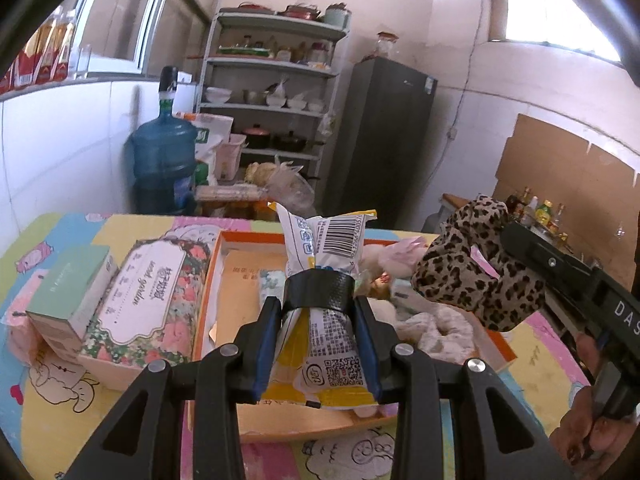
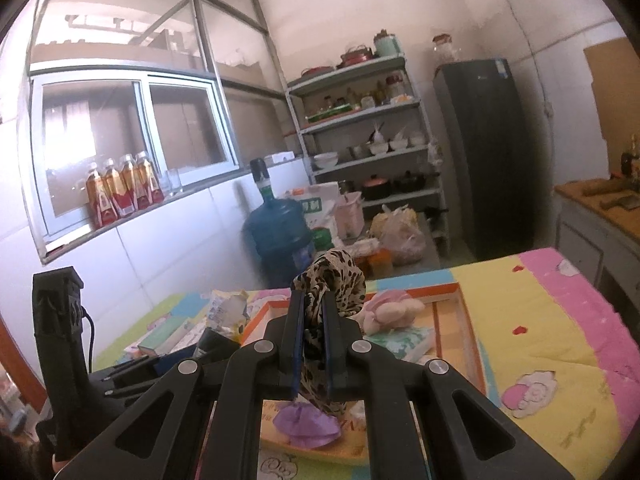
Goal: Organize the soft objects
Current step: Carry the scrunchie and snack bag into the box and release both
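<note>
My left gripper is shut on a white and yellow snack packet with a barcode, held upright above the orange-rimmed cardboard box. My right gripper is shut on a leopard-print scrunchie, held above the same box; the scrunchie also shows in the left wrist view, to the right of the packet. In the box lie a pink soft toy, a white fluffy scrunchie, a tissue pack and a purple cloth.
A floral tissue box and a green box stand left of the cardboard box on the cartoon-print tablecloth. Behind the table are a blue water jug, a shelf rack and a grey fridge.
</note>
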`<state>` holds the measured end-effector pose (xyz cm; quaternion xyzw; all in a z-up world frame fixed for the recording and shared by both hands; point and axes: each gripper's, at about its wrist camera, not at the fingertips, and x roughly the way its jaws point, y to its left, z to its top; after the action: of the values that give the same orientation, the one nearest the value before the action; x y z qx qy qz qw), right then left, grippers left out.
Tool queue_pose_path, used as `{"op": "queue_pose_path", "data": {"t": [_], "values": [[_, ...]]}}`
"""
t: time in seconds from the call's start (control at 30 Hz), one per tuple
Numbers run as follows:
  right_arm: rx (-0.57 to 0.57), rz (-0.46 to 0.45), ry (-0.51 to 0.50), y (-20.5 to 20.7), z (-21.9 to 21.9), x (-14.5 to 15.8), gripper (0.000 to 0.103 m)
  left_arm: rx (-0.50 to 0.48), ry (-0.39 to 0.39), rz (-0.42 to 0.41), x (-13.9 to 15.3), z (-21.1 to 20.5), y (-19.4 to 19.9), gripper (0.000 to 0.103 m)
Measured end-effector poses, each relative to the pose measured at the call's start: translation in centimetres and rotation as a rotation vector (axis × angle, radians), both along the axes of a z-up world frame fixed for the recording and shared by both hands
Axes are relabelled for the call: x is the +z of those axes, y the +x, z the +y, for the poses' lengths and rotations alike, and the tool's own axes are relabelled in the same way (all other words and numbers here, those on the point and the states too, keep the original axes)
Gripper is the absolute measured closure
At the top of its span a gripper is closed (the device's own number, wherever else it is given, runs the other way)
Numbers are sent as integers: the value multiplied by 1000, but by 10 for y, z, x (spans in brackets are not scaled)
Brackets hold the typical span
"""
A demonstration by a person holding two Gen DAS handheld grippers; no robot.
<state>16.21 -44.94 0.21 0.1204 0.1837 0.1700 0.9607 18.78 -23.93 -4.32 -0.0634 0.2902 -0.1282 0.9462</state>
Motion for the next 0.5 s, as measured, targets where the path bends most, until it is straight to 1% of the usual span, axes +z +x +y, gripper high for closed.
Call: {"op": "queue_pose_path", "data": {"t": [0.17,0.3,0.5], "values": [[23,51,15,19,-1,-21,95,20,4,68,-18,-2,17,66],[36,89,40,30,-5,-36,94,16,20,92,-28,-9,24,66],[-28,155,27,41,-12,-50,92,7,23,148,-43,-16,35,66]]}}
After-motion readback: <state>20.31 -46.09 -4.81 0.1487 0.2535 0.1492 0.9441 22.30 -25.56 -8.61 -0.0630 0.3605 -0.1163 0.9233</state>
